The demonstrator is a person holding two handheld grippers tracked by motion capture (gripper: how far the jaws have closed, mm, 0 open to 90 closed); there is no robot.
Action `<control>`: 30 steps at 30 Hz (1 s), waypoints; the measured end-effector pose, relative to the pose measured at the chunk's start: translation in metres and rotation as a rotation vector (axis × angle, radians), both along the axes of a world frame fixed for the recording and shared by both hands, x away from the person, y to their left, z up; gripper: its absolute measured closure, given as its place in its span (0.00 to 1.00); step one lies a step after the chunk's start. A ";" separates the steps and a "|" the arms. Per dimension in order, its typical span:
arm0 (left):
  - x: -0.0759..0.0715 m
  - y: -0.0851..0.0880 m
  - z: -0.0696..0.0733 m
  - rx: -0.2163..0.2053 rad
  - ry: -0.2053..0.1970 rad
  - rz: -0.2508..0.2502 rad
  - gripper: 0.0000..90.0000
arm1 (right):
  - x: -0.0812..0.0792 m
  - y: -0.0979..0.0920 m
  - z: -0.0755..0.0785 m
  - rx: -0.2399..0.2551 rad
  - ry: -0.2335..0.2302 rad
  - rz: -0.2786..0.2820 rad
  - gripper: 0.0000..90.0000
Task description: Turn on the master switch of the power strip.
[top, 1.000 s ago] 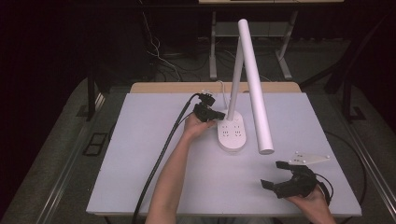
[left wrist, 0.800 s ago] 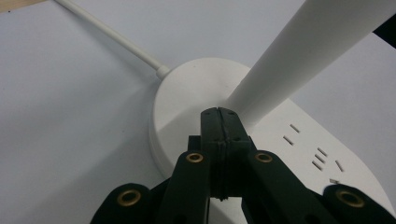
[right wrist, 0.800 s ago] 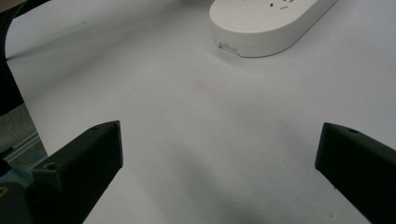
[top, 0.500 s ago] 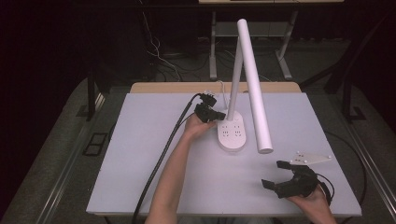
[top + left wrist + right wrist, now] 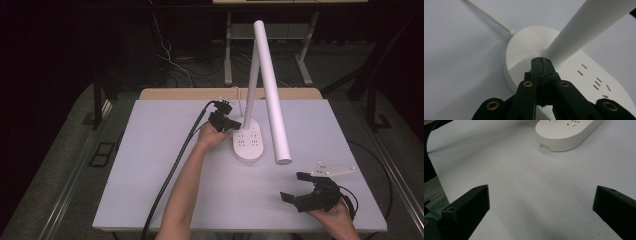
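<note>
Pale grey rectangular table top, matte, with a strip of tan wood at its far edge. Standing on it just right of centre toward the far side: a white plastic desk lamp, its thin stem rising from an oval white base that carries rows of socket slots on its upper face; the long tubular lamp head slopes down and toward the near side, its free end hanging over the table just right of the base. A thin white cord leaves the far end of the base. Left gripper, black, reached in from the left with a thick black cable trailing back to the near edge; its tips sit on the far-left part of the base right at the foot of the stem. In the left gripper view the two jaws are pressed together tip to tip, nothing caught between them, tips resting against the base top beside the stem. Right gripper, black with a grey three-cornered plate on top, is near the near-right corner, well apart from the lamp, low over bare table. Its jaws stand wide apart and hold nothing; in its own view the base end lies beyond them.
</note>
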State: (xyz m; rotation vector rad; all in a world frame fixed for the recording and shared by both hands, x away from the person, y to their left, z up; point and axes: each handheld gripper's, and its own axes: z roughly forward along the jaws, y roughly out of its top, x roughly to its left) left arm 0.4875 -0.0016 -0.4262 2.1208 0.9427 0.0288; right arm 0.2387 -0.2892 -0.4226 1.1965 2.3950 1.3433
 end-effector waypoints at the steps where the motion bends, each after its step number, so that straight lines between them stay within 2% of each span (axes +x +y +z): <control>1: -0.001 -0.001 0.001 0.012 -0.005 0.000 1.00 | 0.000 0.000 0.000 0.000 0.000 -0.001 0.00; 3: -0.001 -0.001 0.001 0.002 0.002 0.012 1.00 | 0.000 0.000 0.000 0.001 0.003 -0.002 0.00; 5: -0.001 -0.002 0.003 0.034 -0.011 -0.004 1.00 | 0.000 0.000 0.000 0.000 0.001 -0.003 0.00; 7: -0.001 -0.001 0.003 0.023 -0.001 -0.001 1.00 | 0.000 0.000 0.000 -0.001 -0.002 -0.005 0.00; 8: -0.001 -0.001 0.004 0.017 -0.007 -0.004 1.00 | 0.000 0.000 -0.001 0.000 -0.001 -0.005 0.00; 9: -0.002 -0.001 0.005 0.040 -0.024 -0.009 1.00 | 0.001 0.000 -0.001 -0.002 0.000 -0.004 0.00; 10: -0.003 -0.001 0.006 0.025 -0.030 -0.002 1.00 | 0.001 0.000 -0.001 -0.003 0.000 -0.004 0.00; 11: -0.002 -0.001 0.006 0.034 -0.040 -0.004 1.00 | 0.001 0.000 -0.001 -0.003 0.000 -0.005 0.00; 13: -0.002 0.000 0.008 0.048 -0.041 -0.008 1.00 | 0.001 0.000 -0.002 -0.003 0.002 -0.005 0.00; 14: -0.003 0.000 0.008 0.019 -0.037 0.004 1.00 | 0.002 0.000 -0.002 -0.003 0.007 -0.004 0.00; 19: -0.003 0.005 0.017 -0.006 -0.065 0.003 1.00 | 0.002 0.000 -0.002 -0.003 0.010 -0.007 0.00; 20: -0.003 0.007 0.020 0.001 -0.071 -0.003 1.00 | 0.002 0.000 -0.002 -0.004 0.011 -0.006 0.00; 25: -0.005 0.014 0.029 -0.030 -0.074 0.010 1.00 | 0.003 -0.002 -0.002 -0.004 0.005 -0.008 0.00; 28: -0.006 0.021 0.037 -0.013 -0.090 -0.025 1.00 | 0.003 -0.002 -0.002 -0.005 0.004 -0.008 0.00; 30: -0.008 0.022 0.042 -0.029 -0.101 -0.017 1.00 | 0.003 -0.002 -0.002 -0.002 0.005 -0.011 0.00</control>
